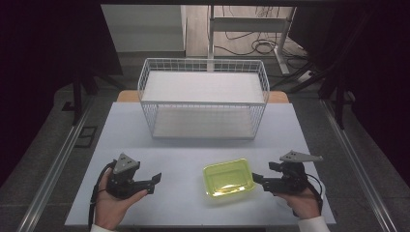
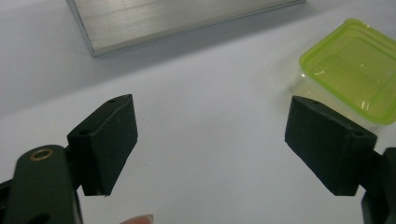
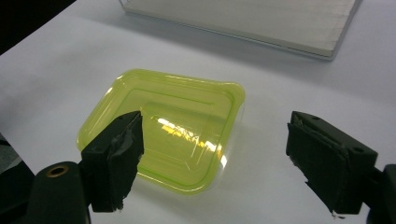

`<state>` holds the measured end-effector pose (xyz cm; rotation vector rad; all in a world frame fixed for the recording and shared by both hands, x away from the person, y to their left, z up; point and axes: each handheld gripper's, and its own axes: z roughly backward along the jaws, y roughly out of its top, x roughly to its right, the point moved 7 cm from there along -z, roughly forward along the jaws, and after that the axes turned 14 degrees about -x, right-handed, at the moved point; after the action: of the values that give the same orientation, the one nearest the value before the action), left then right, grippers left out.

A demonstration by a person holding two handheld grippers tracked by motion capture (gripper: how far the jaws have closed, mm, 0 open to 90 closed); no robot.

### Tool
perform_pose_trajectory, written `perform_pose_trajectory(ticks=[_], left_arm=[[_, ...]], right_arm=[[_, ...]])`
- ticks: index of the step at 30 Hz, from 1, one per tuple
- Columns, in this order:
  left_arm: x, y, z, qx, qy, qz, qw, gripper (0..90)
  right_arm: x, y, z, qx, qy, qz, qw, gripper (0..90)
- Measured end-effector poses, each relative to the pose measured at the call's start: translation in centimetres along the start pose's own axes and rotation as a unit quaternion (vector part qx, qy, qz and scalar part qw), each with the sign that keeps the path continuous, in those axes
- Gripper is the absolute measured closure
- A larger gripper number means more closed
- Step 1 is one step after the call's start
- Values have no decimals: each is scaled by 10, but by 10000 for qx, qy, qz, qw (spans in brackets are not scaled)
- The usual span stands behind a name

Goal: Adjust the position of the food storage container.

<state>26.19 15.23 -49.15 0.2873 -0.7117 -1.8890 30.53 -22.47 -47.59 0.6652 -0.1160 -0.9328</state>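
Observation:
A yellow-green lidded plastic container (image 1: 228,177) rests on the white table near its front edge, right of centre. My left gripper (image 1: 155,182) lies low at the front left, pointing right toward the container, jaws open with bare table between them (image 2: 210,144); the container (image 2: 355,70) shows beyond its right jaw. My right gripper (image 1: 256,180) sits just right of the container, pointing left at it, jaws open and apart from it. In the right gripper view the container (image 3: 177,126) lies ahead, partly behind the left jaw.
A white two-tier wire basket rack (image 1: 203,99) stands at the back middle of the table; its base plate (image 2: 177,21) (image 3: 261,18) shows in both gripper views. Dark floor, rails and cables surround the table.

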Motion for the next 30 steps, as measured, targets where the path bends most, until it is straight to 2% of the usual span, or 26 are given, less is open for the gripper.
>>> perform_pose_trajectory(ticks=[3,10,14,17,25,28,30], left_arm=[[1,2,3,103,104,11,9999,180],[-2,2,11,177,-42,195,9996,184],[-1,2,13,220,-67,181,9996,187],[-1,2,13,194,-133,177,9996,188],[-2,2,7,97,-295,248,9992,188],[2,0,4,-21,-451,188,9988,189],[2,-2,2,-87,-476,152,9987,192]], right_arm=[[-1,-1,0,-22,-11,30,10000,199],[0,-4,1,-72,-36,16,10000,219],[-1,-3,1,-65,-71,-2,10000,225],[-2,-3,2,-43,-101,-52,9999,230],[-5,-3,3,-91,-134,66,9998,253],[-7,-4,2,-167,-116,119,9997,266],[-8,-5,2,-206,-108,156,9996,272]])
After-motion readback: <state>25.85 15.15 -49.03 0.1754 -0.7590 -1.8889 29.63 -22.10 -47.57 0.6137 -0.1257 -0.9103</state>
